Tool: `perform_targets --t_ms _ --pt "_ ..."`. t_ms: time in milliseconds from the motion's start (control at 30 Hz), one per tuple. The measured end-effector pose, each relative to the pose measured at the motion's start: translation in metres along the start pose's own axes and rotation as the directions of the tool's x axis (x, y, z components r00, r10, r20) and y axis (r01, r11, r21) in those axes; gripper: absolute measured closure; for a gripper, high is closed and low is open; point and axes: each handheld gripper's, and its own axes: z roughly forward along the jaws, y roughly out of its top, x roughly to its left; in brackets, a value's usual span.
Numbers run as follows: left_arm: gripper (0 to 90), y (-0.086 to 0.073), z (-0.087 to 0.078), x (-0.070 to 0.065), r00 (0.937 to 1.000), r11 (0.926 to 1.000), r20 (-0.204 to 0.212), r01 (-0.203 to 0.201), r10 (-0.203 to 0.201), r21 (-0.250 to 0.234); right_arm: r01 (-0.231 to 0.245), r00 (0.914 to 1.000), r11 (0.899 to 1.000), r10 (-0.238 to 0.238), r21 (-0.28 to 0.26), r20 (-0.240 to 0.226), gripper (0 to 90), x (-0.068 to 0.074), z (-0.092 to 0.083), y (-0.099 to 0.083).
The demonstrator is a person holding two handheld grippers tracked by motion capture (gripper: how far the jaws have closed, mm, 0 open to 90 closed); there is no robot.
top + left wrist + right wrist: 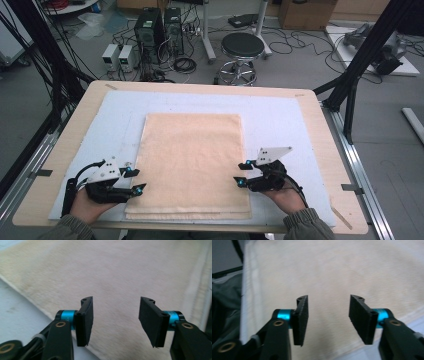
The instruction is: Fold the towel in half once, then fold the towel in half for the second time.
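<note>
2 grippers sat at the near side edges of a folded peach towel (192,162), which lay flat on a pale mat (280,120) in the middle of the wooden worktop (320,145). Its near edge lay close to the worktop's front. The left gripper (134,180) stood at the towel's left edge and the right gripper (241,174) at its right edge. Each gripper's jaws were parted above the cloth with nothing pinched between them.
</note>
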Motion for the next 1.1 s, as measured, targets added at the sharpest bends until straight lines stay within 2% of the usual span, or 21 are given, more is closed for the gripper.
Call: perform_targets --t_ms 133,233,433,633,700,767,933,1100 --pt "37.6 0.007 0.004 0.010 0.9992 0.9993 -0.023 0.033 -0.033 -0.015 -0.031 0.9987 0.999 0.032 -0.011 0.041 38.3 -0.015 0.002 0.004" --pt "36.4 0.011 0.007 0.016 0.9985 0.9990 -0.038 0.040 -0.040 -0.021 -0.040 0.9973 0.999 0.041 -0.017 0.061 35.6 -0.023 0.003 0.009" --pt "36.1 0.024 0.010 0.036 0.9947 0.9971 -0.077 0.066 -0.069 -0.038 -0.030 0.9958 0.999 0.031 -0.017 0.086 32.7 -0.037 0.007 0.021" --pt "36.2 0.046 0.016 0.064 0.9880 0.9943 -0.120 0.090 -0.097 -0.057 -0.013 0.9929 1.000 0.015 -0.013 0.118 31.7 -0.060 0.013 0.040" --pt "36.9 0.052 0.021 0.075 0.9842 0.9914 -0.131 0.110 -0.119 -0.070 -0.006 0.9908 1.000 0.006 0.003 0.135 31.1 -0.070 0.016 0.048" --pt "38.7 0.059 0.026 0.087 0.9812 0.9905 -0.141 0.125 -0.132 -0.058 -0.008 0.9896 1.000 0.010 -0.012 0.143 31.1 -0.081 0.018 0.055" --pt "38.7 0.072 0.040 0.116 0.9659 0.9825 -0.182 0.175 -0.184 -0.064 -0.015 0.9840 1.000 0.016 -0.009 0.177 31.1 -0.105 0.025 0.070" --pt "39.2 0.073 0.053 0.136 0.9552 0.9790 -0.215 0.197 -0.204 -0.054 -0.070 0.9750 0.998 0.069 -0.004 0.211 30.9 -0.128 0.034 0.070"
